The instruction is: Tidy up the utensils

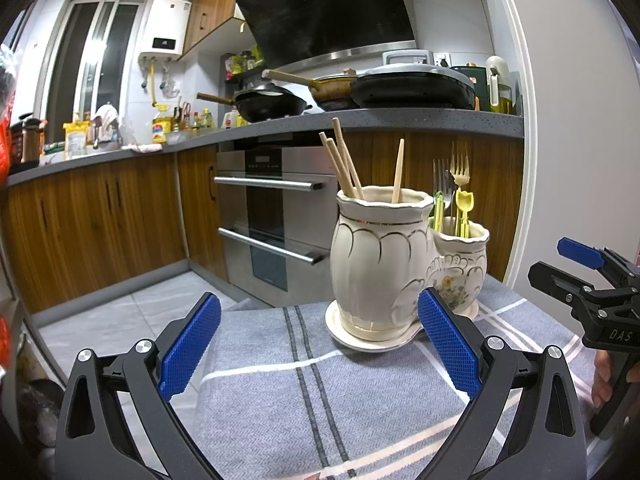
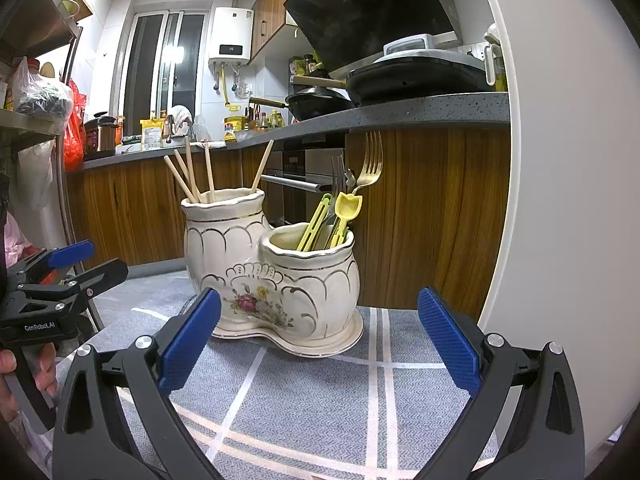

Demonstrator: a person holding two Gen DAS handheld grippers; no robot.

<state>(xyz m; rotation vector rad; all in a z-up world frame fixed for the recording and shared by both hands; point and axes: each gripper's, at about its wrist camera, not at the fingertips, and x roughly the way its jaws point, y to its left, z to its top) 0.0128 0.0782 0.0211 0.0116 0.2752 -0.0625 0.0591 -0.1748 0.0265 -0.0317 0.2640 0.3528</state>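
A cream ceramic double holder [image 1: 380,264] [image 2: 276,280] stands on a grey striped cloth [image 1: 304,392] [image 2: 320,396]. Its tall pot holds several wooden chopsticks [image 1: 344,164] [image 2: 192,176]. Its short pot holds metal forks [image 1: 459,168] [image 2: 370,160] and yellow-green plastic utensils [image 1: 464,204] [image 2: 348,208]. My left gripper [image 1: 320,344] is open and empty, just in front of the holder. My right gripper [image 2: 320,344] is open and empty, in front of the short pot. The right gripper also shows in the left wrist view [image 1: 588,276], the left one in the right wrist view [image 2: 68,268].
Wooden kitchen cabinets [image 1: 100,216] and an oven [image 1: 276,216] stand behind the table. Pans [image 1: 272,106] sit on the grey counter [image 1: 400,118]. A white rounded surface [image 2: 568,184] is at the right. A shelf with bags [image 2: 40,92] is at the left.
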